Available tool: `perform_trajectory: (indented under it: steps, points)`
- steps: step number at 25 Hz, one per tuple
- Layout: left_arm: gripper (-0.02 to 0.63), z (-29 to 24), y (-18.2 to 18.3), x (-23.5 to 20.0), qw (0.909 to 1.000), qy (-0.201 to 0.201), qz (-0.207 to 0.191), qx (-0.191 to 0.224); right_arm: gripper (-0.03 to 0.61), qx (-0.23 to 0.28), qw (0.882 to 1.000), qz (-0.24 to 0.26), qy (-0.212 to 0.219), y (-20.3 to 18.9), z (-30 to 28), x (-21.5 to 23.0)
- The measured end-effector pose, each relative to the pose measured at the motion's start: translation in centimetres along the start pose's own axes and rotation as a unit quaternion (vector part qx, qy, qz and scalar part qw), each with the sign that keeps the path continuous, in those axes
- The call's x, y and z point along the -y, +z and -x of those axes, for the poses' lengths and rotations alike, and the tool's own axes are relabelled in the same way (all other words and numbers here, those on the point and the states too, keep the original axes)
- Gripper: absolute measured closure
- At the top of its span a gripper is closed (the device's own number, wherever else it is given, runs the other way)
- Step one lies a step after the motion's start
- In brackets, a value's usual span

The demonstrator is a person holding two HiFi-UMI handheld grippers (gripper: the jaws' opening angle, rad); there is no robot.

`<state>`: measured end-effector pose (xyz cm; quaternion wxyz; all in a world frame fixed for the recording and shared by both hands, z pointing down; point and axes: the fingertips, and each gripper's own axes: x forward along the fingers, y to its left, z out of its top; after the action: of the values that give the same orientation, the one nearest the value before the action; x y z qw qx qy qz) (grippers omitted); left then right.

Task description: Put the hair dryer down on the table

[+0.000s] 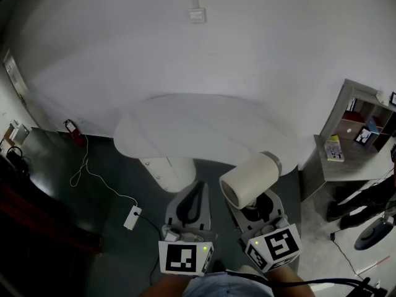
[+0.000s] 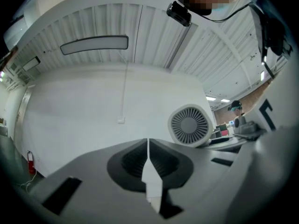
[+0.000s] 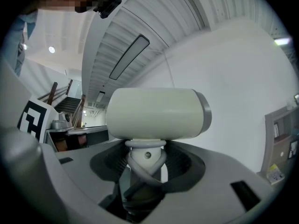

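A cream hair dryer [image 1: 249, 179] with a thick round barrel is held up in the air, near the front edge of the white table [image 1: 185, 132]. My right gripper [image 1: 261, 210] is shut on its handle, and the barrel [image 3: 156, 114] lies across just above the jaws, with the cord looped round the handle [image 3: 145, 160]. The dryer's vented rear end [image 2: 189, 125] shows to the right in the left gripper view. My left gripper [image 1: 193, 207] hangs beside it on the left, shut with nothing between its jaws [image 2: 150, 171].
A white power strip [image 1: 132, 217] with a cable lies on the dark floor at the left. A grey shelf unit [image 1: 362, 119] and a low desk [image 1: 337, 159] stand at the right. A round lamp base [image 1: 374, 234] sits on the floor at the far right.
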<state>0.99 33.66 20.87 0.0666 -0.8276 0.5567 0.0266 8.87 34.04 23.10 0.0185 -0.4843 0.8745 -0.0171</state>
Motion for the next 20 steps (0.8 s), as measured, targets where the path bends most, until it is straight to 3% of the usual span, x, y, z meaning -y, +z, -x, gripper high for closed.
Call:
perform_trajectory:
  steps: [7, 11, 20]
  points:
    - [0.597, -2.7, -2.1, -1.8, 0.9992, -0.006, 0.03, -0.025, 0.351, -0.022, 1.0, -0.002, -0.003, -1.5, -3.7, 1.1]
    - [0.597, -4.4, -3.7, -3.3, 0.9994, -0.001, 0.021, -0.027, 0.351, -0.031, 1.0, -0.002, -0.001, -2.6, -5.8, 1.8]
    - [0.597, -12.9, -6.7, -5.8, 0.9984, 0.004, 0.025, -0.05, 0.351, -0.048, 0.999, -0.012, -0.001, -4.2, -13.2, 7.8]
